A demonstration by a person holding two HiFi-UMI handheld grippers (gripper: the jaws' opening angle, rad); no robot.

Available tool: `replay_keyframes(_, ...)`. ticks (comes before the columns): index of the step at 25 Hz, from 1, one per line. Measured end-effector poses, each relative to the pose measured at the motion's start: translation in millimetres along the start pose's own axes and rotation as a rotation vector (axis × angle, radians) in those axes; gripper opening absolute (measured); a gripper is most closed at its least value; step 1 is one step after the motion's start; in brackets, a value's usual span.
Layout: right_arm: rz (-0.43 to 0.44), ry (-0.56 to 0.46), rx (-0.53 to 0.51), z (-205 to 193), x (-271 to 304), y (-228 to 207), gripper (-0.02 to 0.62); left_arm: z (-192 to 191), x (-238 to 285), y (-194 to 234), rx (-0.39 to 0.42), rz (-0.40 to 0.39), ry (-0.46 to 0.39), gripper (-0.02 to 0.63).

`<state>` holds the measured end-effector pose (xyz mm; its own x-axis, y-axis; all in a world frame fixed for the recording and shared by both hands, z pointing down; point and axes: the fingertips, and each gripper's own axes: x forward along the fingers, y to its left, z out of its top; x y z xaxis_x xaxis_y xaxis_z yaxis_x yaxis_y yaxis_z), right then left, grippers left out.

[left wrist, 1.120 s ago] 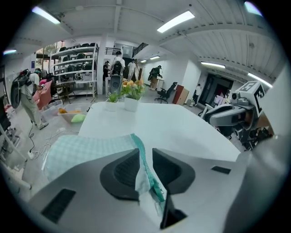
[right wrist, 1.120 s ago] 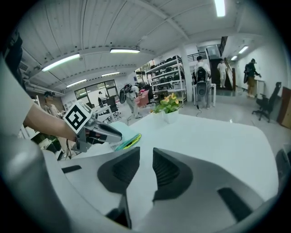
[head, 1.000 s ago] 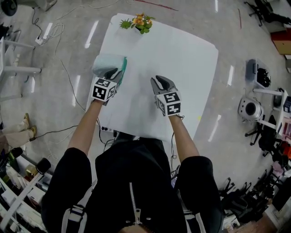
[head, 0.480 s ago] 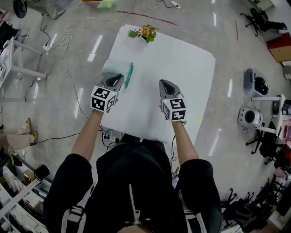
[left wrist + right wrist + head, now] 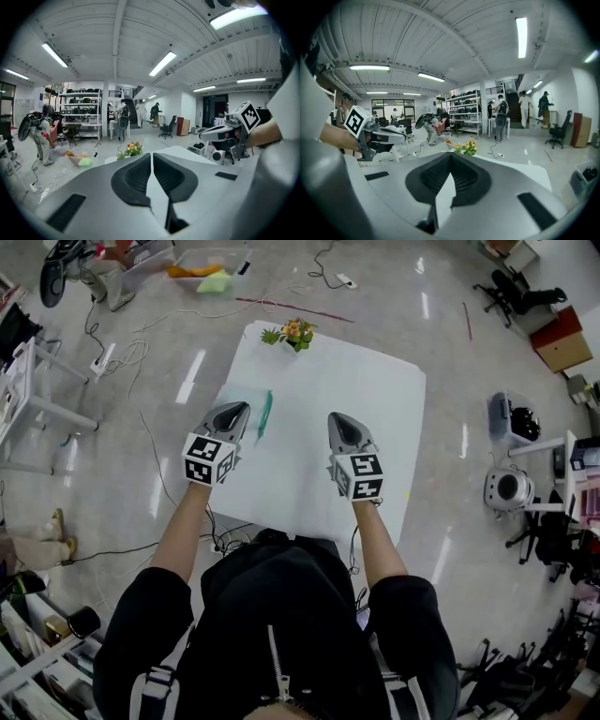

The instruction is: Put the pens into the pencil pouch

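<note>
Over a white table (image 5: pixel 375 399) | left gripper (image 5: pixel 236 411) pressed together, empty | right gripper (image 5: pixel 341 420) likewise | pencil pouch (image 5: pixel 265 415) just far-right of left tips, teal edge running near-to-far; left hand nearer | no loose pens seen

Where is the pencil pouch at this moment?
In the head view, the pencil pouch lies on the left part of the white table, just beyond the left claw, with the potted flowers farther off at the table's far edge.
</note>
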<state>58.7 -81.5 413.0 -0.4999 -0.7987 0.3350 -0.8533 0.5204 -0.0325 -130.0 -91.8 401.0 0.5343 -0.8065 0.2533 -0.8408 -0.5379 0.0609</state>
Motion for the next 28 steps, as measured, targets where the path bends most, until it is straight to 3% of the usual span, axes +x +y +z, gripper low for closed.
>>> replay_keyframes(6,-0.020,-0.093,-0.032,39,-29,6,0.009,25,-17,-5,0.011,0.015,-0.058,0.035)
replay_keyframes(28,-0.027,-0.071,-0.030,19,-38,24,0.008,3,-36,-5,-0.017,0.030,-0.037,0.035)
